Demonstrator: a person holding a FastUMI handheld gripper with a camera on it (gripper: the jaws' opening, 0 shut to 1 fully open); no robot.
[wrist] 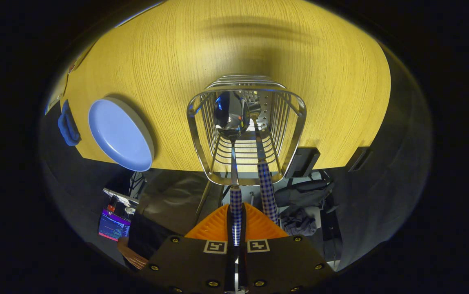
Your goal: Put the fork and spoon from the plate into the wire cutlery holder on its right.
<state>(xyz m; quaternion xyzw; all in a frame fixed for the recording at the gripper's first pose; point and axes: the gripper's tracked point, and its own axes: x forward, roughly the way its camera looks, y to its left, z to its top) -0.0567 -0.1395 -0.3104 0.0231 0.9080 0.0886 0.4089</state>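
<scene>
My gripper points down over the wire cutlery holder and is shut on the spoon's blue-checked handle. The spoon's shiny bowl hangs inside the holder, close to its perforated bottom. Just right of the spoon, the fork with the same checked handle leans in the holder, its handle sticking out past the rim and beside my fingers. Its head deep inside is hard to make out. The blue plate lies on the wooden table to the holder's left with nothing on it.
A blue object sits at the table's edge beyond the plate. The table edge runs right under the holder, with black brackets on it. Below are dark bags, a lit screen and a person's hand.
</scene>
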